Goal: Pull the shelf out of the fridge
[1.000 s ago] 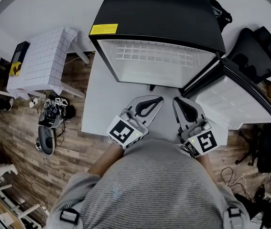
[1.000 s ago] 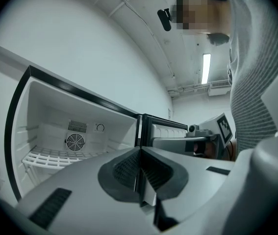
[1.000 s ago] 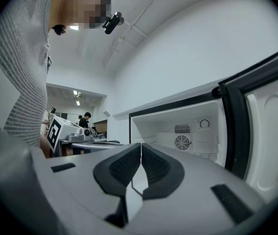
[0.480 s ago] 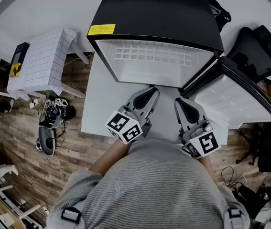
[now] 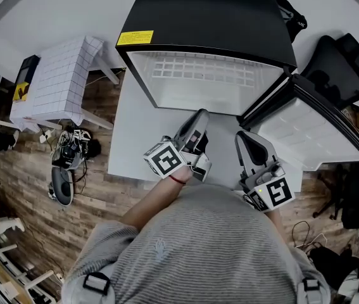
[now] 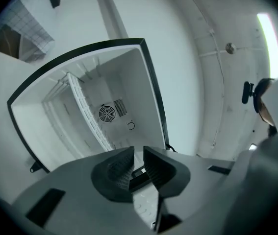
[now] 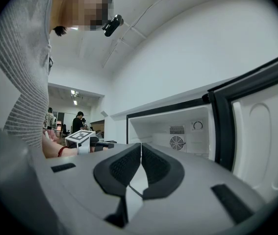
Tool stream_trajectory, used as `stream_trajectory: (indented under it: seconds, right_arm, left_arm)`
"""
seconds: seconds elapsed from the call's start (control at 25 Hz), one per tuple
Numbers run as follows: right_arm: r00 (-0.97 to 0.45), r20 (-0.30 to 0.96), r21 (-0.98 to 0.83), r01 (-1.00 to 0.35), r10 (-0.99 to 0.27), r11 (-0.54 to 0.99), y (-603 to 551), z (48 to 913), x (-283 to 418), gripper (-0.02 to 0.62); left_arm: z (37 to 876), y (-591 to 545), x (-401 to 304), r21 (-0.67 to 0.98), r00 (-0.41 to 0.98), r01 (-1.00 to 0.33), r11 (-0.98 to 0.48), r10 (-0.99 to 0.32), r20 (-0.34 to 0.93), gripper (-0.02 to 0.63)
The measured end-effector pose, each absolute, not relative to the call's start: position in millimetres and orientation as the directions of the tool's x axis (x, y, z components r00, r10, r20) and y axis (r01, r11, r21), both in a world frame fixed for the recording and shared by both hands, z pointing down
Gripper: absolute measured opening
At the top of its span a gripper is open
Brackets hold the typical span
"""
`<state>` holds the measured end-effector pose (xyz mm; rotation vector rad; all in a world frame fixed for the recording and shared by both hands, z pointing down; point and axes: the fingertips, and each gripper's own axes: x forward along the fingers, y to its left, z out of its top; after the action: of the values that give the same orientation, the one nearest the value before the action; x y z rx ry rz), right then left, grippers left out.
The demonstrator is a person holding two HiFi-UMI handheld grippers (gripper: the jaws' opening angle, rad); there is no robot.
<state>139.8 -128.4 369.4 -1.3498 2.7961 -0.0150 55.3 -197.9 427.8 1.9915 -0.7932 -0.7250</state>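
Observation:
The black mini fridge (image 5: 211,18) stands open on a white table (image 5: 135,138), its door (image 5: 312,132) swung out to the right. A white wire shelf (image 5: 204,75) sits inside; in the left gripper view the shelf (image 6: 87,114) shows as a slanted white rack. My left gripper (image 5: 199,116) is rolled on its side just in front of the opening. Its jaws have just been opening, and the left gripper (image 6: 139,153) has a narrow gap with nothing in it. My right gripper (image 5: 247,137) rests further back near the door, and the right gripper (image 7: 141,148) is shut and empty.
A small table with a checked cloth (image 5: 59,81) stands at the left. A black office chair (image 5: 340,68) is at the right behind the door. Shoes and cables (image 5: 68,157) lie on the wooden floor. People (image 7: 77,121) stand far off in the room.
My left gripper has rolled onto its side and moved forward toward the fridge opening, and its jaws have parted a little. The right gripper has stayed where it was.

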Motion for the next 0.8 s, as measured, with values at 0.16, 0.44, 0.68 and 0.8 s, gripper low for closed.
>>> stream_trajectory:
  seconds: [0.16, 0.44, 0.68, 0.8]
  right_arm:
    - [-0.619, -0.022, -0.025, -0.785, -0.785, 0.619, -126.7, 369.5, 142.0, 0.014]
    - [-0.619, -0.018, -0.017, -0.785, -0.786, 0.619, -123.6, 369.1, 142.2, 0.014]
    - [-0.616, -0.014, -0.023, -0.787, -0.788, 0.616, -123.8, 370.8, 143.0, 0.014]
    - [-0.613, -0.013, -0.022, -0.79, -0.79, 0.613, -123.3, 370.4, 143.6, 0.014]
  left_arm:
    - [431.6, -198.8, 57.6, 0.926, 0.604, -0.134, -0.354, -0.77, -0.207, 0.046]
    - [427.4, -196.9, 62.6, 0.957, 0.584, -0.008, -0.291, -0.778, -0.231, 0.046]
    - [427.6, -203.1, 63.4, 0.963, 0.579, 0.032, -0.268, -0.78, -0.236, 0.081]
    - [427.3, -206.1, 63.3, 0.962, 0.579, 0.028, -0.272, -0.78, -0.238, 0.086]
